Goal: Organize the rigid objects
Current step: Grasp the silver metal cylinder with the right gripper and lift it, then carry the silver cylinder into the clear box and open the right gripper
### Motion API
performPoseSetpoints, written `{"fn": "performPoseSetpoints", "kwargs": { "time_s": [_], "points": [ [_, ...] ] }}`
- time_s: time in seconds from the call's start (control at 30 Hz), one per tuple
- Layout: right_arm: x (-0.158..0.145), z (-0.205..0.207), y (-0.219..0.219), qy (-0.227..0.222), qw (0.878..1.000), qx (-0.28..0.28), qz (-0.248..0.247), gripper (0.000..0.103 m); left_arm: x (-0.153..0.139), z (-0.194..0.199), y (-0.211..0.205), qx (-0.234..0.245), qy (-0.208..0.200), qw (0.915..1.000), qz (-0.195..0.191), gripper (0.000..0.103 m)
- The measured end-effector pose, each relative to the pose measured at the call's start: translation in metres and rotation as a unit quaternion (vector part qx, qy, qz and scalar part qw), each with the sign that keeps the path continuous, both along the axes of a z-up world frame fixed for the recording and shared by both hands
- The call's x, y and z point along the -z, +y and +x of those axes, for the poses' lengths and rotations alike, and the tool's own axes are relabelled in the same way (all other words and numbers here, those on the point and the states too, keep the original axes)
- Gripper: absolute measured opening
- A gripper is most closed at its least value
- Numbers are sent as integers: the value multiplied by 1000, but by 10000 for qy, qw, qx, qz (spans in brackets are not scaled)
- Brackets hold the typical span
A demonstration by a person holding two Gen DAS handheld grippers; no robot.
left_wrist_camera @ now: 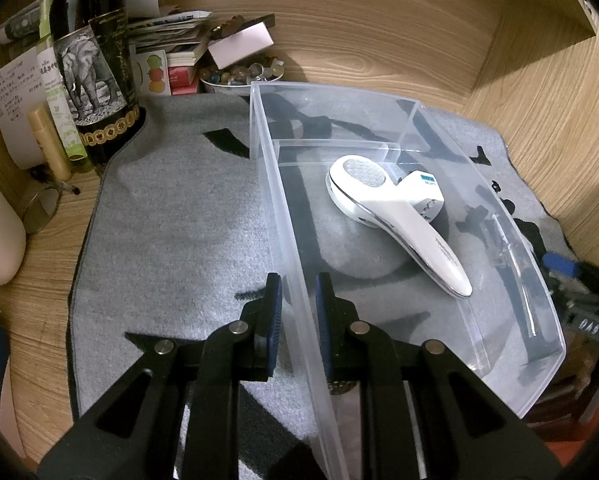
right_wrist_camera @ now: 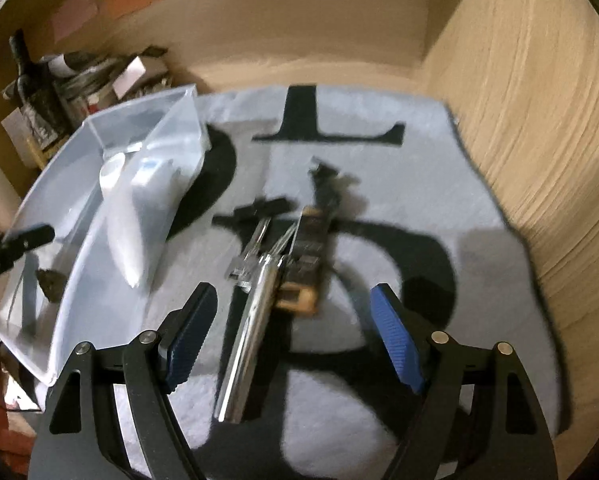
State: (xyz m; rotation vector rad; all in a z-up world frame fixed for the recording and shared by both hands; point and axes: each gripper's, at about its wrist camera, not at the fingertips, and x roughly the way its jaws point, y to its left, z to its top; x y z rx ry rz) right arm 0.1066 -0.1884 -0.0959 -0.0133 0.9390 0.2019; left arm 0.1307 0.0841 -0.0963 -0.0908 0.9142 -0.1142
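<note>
The white plastic handheld device with a round mesh head lies flat inside the clear plastic bin, head toward the far divider, handle running diagonally back toward the near right corner. Left gripper is pinching the bin's near wall. Right gripper is spread wide over a shiny metal tube on the grey mat.

Clear glossy plastic bin, fuzzy grey cloth mat, shiny metal tube

Bare mat left of bin; bottle blocks corner.
</note>
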Motion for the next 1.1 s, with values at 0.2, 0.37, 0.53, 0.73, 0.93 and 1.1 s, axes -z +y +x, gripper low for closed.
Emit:
{"fn": "performPoseSetpoints", "kwargs": {
  "time_s": [0.2,0.37,0.53,0.73,0.93,1.1],
  "points": [
    [18,-5,4,251,9997,-57,-9,42,0,0,0,8,-1,10000,-3,17],
    [14,-6,-9,278,9989,158,338,14,1,0,2,4,-4,10000,-48,17],
    [4,-6,-16,65,9989,329,335,14,1,0,2,-1,-4,10000,-57,17],
    [-17,-3,-14,-312,9982,280,431,14,0,0,2,-3,-4,10000,-64,17],
    [-46,4,1,-846,9954,54,441,14,0,-1,2,-5,-3,10000,-64,17],
    [-69,9,15,-1212,9899,-232,693,14,0,0,2,-9,-3,10000,-59,17]
  ]
}}
